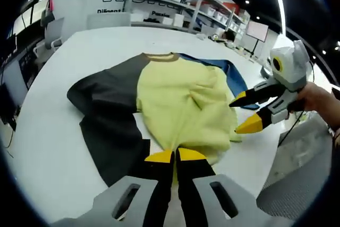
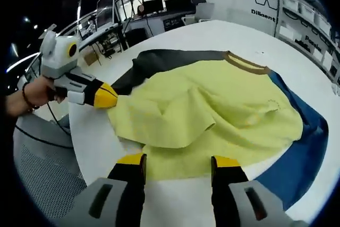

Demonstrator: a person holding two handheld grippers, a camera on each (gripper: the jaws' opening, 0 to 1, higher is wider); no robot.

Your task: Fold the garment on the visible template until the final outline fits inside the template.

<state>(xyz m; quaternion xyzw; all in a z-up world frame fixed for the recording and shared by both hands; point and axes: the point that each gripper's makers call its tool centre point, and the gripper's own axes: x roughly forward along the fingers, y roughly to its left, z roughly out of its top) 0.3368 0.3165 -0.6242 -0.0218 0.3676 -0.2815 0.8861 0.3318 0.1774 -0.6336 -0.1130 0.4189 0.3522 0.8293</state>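
A shirt with a yellow body (image 1: 180, 104) (image 2: 212, 110), an olive collar (image 2: 245, 62), a dark grey sleeve (image 1: 103, 91) (image 2: 164, 59) and a blue sleeve (image 1: 231, 73) (image 2: 305, 147) lies spread on the white table (image 1: 48, 147). My left gripper (image 1: 175, 156) has its jaws together on the yellow hem at the near edge; it also enters the right gripper view (image 2: 108, 95), with its tip at the shirt's side. My right gripper (image 2: 179, 160) hovers wide open just short of the hem. A hand holds it beside the body (image 1: 246, 111). More dark fabric (image 1: 114, 147) lies flat by the hem; sleeve or template, I cannot tell.
The table edge curves close to both grippers, with grey perforated flooring (image 1: 297, 195) (image 2: 42, 163) beyond it. Shelving with boxes (image 1: 180, 3) stands past the far side. Desks with monitors (image 2: 149, 9) sit further off.
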